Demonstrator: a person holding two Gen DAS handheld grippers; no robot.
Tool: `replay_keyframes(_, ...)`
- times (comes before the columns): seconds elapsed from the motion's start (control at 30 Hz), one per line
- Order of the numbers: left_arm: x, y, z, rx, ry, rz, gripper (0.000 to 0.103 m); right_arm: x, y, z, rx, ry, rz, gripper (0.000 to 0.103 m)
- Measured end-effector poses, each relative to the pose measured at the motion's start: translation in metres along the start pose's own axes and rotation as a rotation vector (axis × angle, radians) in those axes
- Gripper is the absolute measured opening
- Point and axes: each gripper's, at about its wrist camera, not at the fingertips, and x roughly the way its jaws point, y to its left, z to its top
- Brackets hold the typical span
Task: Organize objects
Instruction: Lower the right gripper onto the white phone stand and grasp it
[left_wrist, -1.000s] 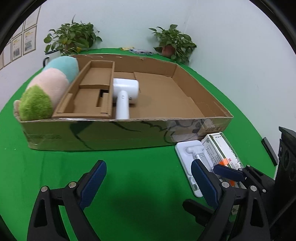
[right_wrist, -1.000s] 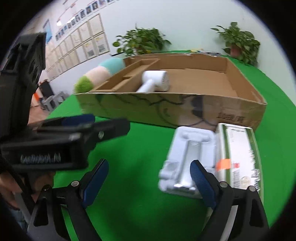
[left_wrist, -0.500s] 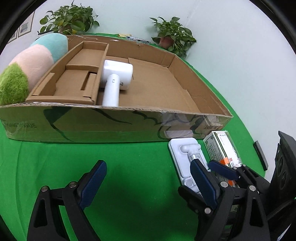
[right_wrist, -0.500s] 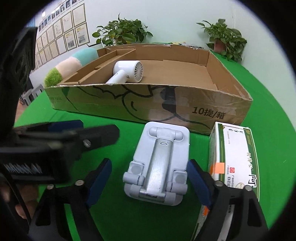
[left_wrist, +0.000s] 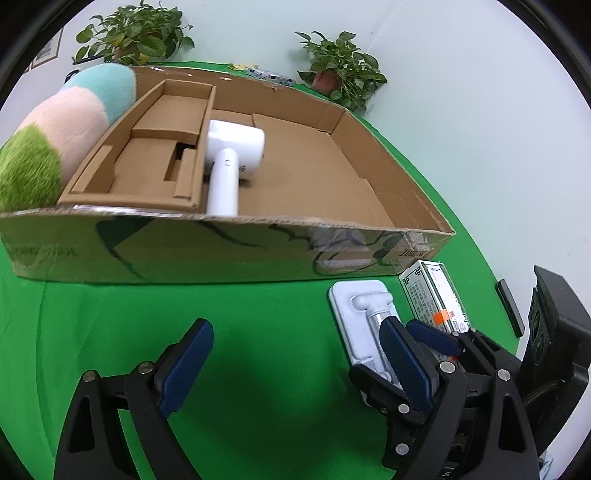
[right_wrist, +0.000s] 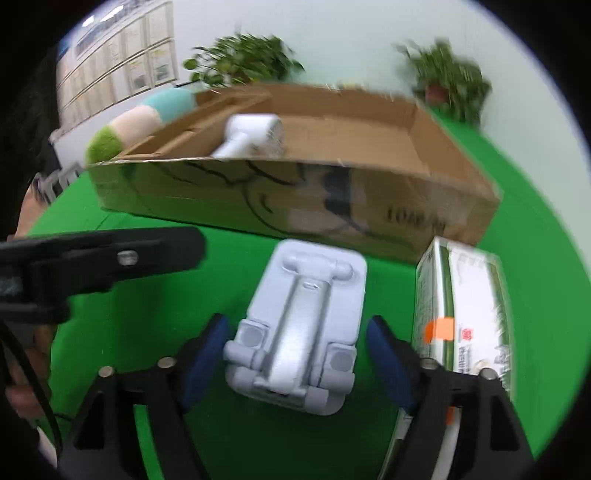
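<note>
A grey-white folding stand (right_wrist: 299, 332) lies flat on the green table in front of the cardboard box (right_wrist: 369, 221). My right gripper (right_wrist: 295, 362) is open, its blue fingers on either side of the stand's near end. The stand (left_wrist: 364, 317) and the right gripper (left_wrist: 413, 350) also show in the left wrist view. My left gripper (left_wrist: 295, 365) is open and empty above bare green cloth. A white hair dryer (left_wrist: 232, 162) lies inside the box (left_wrist: 221, 251). A green-and-white carton (right_wrist: 465, 314) lies right of the stand.
A striped plush toy (left_wrist: 62, 129) rests against the box's left side. A cardboard insert (left_wrist: 155, 155) fills the box's left part. Potted plants (left_wrist: 340, 77) stand at the back by the wall. A dark flat object (left_wrist: 509, 306) lies at the table's right edge.
My right gripper has moved forward and now straddles the stand's near end. The left gripper has shifted a little closer to the box.
</note>
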Motion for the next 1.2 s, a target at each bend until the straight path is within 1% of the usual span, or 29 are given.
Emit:
replay_keyframes(0.07,0.002,0.001,0.001,-0.011,0.005,0.006,0.089,0.000,0.001,0.002,0.000,0.000,-0.010,0.079)
replay_keyframes(0.1,0.004,0.004,0.000,-0.020,0.015,-0.003,0.088,0.002,0.003,0.002,-0.004,0.005,-0.012,0.076)
replay_keyframes(0.17,0.005,0.006,-0.004,-0.033,0.033,-0.015,0.088,0.002,0.010,-0.001,-0.041,0.006,-0.029,0.074)
replay_keyframes(0.2,0.003,0.008,-0.007,-0.041,0.041,-0.025,0.088,0.001,0.011,-0.003,-0.046,0.002,-0.029,0.073)
replay_keyframes(0.27,-0.002,0.009,-0.013,-0.050,0.052,-0.072,0.088,-0.004,0.015,-0.008,-0.045,-0.002,-0.003,0.071)
replay_keyframes(0.3,-0.003,0.010,-0.015,-0.056,0.063,-0.087,0.088,-0.007,0.018,-0.012,-0.046,-0.001,0.020,0.071)
replay_keyframes(0.37,-0.006,0.012,-0.021,-0.078,0.094,-0.136,0.088,-0.017,0.027,-0.021,-0.047,0.003,0.098,0.071)
replay_keyframes(0.4,-0.006,0.013,-0.025,-0.095,0.110,-0.148,0.088,-0.023,0.032,-0.028,-0.049,0.009,0.157,0.070)
replay_keyframes(0.43,-0.007,0.015,-0.029,-0.113,0.120,-0.170,0.088,-0.029,0.035,-0.032,-0.048,0.005,0.186,0.070)
replay_keyframes(0.47,-0.008,0.014,-0.030,-0.114,0.115,-0.181,0.088,-0.034,0.037,-0.035,-0.052,-0.006,0.191,0.070)
replay_keyframes(0.57,-0.008,0.012,-0.033,-0.117,0.126,-0.203,0.088,-0.045,0.039,-0.039,-0.073,-0.044,0.173,0.080)
replay_keyframes(0.63,-0.007,0.010,-0.035,-0.125,0.138,-0.224,0.088,-0.043,0.039,-0.041,-0.081,-0.036,0.168,0.080)
replay_keyframes(0.77,-0.009,0.006,-0.046,-0.138,0.137,-0.272,0.086,-0.040,0.048,-0.053,-0.099,-0.006,0.190,0.080)
replay_keyframes(0.83,-0.012,0.002,-0.052,-0.137,0.122,-0.270,0.086,-0.040,0.055,-0.060,-0.127,-0.026,0.158,0.079)
replay_keyframes(0.87,-0.012,-0.001,-0.053,-0.133,0.117,-0.263,0.083,-0.041,0.057,-0.062,-0.134,-0.035,0.142,0.075)
replay_keyframes(0.9,-0.012,-0.002,-0.054,-0.131,0.116,-0.256,0.081,-0.042,0.058,-0.063,-0.135,-0.041,0.118,0.067)
replay_keyframes(0.93,-0.012,-0.001,-0.054,-0.143,0.118,-0.254,0.074,-0.042,0.058,-0.063,-0.126,-0.042,0.095,0.067)
replay_keyframes(0.97,-0.012,0.000,-0.055,-0.152,0.121,-0.258,0.068,-0.043,0.057,-0.062,-0.113,-0.036,0.091,0.067)
replay_keyframes(1.07,-0.012,0.001,-0.056,-0.169,0.132,-0.276,0.061,-0.045,0.054,-0.062,-0.075,-0.034,0.074,0.067)
replay_keyframes(1.13,-0.010,0.000,-0.058,-0.179,0.142,-0.285,0.055,-0.048,0.049,-0.062,-0.025,-0.031,0.089,0.067)
replay_keyframes(1.17,-0.009,-0.001,-0.060,-0.181,0.148,-0.286,0.049,-0.049,0.044,-0.062,0.012,-0.031,0.114,0.066)
replay_keyframes(1.2,-0.008,-0.002,-0.061,-0.184,0.155,-0.285,0.046,-0.051,0.040,-0.062,0.049,-0.029,0.141,0.066)
